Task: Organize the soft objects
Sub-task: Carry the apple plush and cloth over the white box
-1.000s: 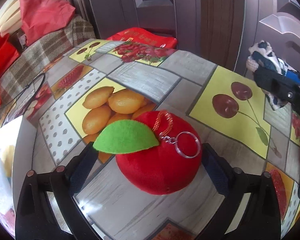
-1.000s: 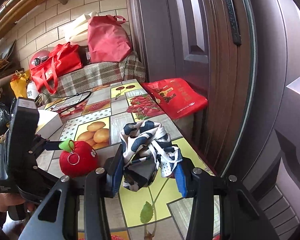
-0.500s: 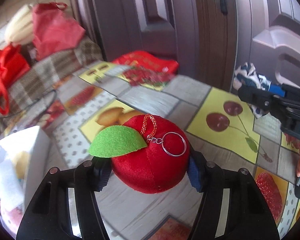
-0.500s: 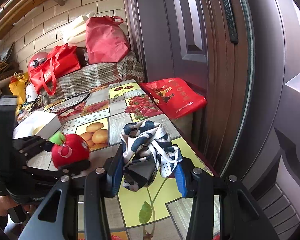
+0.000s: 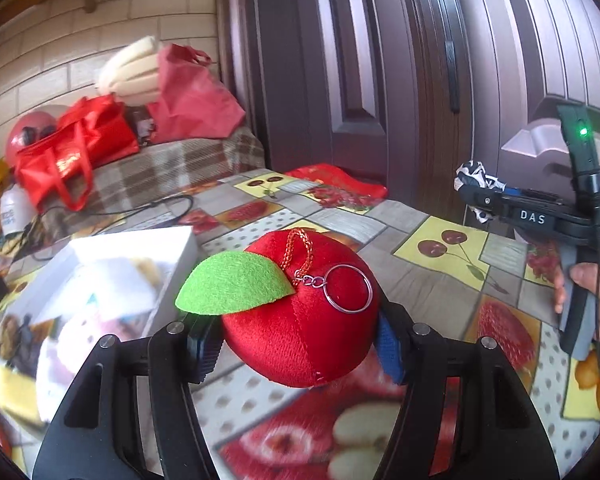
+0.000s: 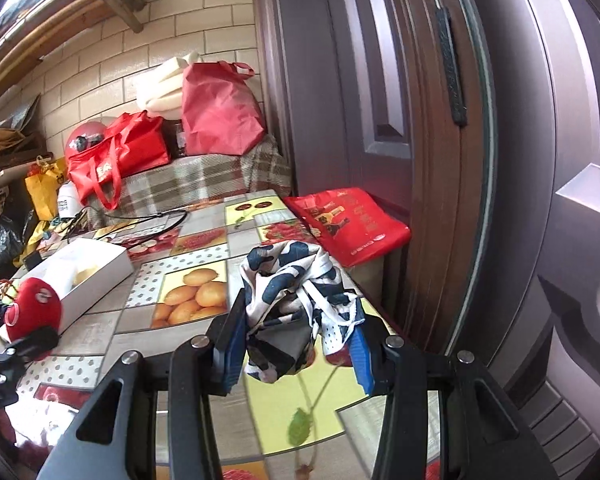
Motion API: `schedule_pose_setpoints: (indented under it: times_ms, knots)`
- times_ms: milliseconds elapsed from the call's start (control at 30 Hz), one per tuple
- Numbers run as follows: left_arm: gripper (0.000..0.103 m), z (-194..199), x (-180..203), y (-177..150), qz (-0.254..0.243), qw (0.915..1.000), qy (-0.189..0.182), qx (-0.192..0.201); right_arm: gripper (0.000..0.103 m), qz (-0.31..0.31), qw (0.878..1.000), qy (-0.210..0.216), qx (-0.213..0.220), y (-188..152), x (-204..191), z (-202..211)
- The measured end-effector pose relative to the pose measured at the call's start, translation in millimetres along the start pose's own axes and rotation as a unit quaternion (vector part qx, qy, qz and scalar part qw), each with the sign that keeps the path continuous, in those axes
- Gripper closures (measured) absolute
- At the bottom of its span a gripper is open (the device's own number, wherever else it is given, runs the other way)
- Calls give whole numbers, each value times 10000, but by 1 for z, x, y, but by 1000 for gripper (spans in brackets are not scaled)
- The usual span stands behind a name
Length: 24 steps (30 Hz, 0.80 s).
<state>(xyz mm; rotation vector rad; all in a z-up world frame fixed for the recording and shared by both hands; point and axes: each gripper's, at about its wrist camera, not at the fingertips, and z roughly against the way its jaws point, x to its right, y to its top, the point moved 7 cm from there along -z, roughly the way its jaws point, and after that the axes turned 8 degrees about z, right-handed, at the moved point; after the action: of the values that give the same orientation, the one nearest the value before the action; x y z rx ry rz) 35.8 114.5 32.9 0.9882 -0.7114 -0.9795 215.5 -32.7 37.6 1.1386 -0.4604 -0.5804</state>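
A red plush apple (image 5: 300,320) is clamped between the fingers of the left gripper (image 5: 300,344), above the tabletop (image 5: 440,292). A black-and-white patterned cloth (image 6: 296,304) is gripped between the fingers of the right gripper (image 6: 296,344), bunched above them.

table (image 6: 204,248): fruit-print cover | white box (image 6: 100,268) (open) | black cable (image 6: 156,220) at far end

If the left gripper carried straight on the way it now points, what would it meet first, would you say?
The left gripper, shut on the red plush apple, points over the fruit-print tablecloth. Ahead the cloth looks free; probably the flat red printed bag at its far edge comes first, though depth is unclear.
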Motion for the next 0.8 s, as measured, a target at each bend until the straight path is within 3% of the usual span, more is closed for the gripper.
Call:
schedule_pose_setpoints:
  times_ms: [400,800]
  knots:
    - [40,66,-87,-26,570,9968,566,19,59,34,9970,765,-75,-2,-63,9]
    - [39,111,-153,-40,942,9881,1162,350,59,691,9878,1396,-56,-2,-147,16]
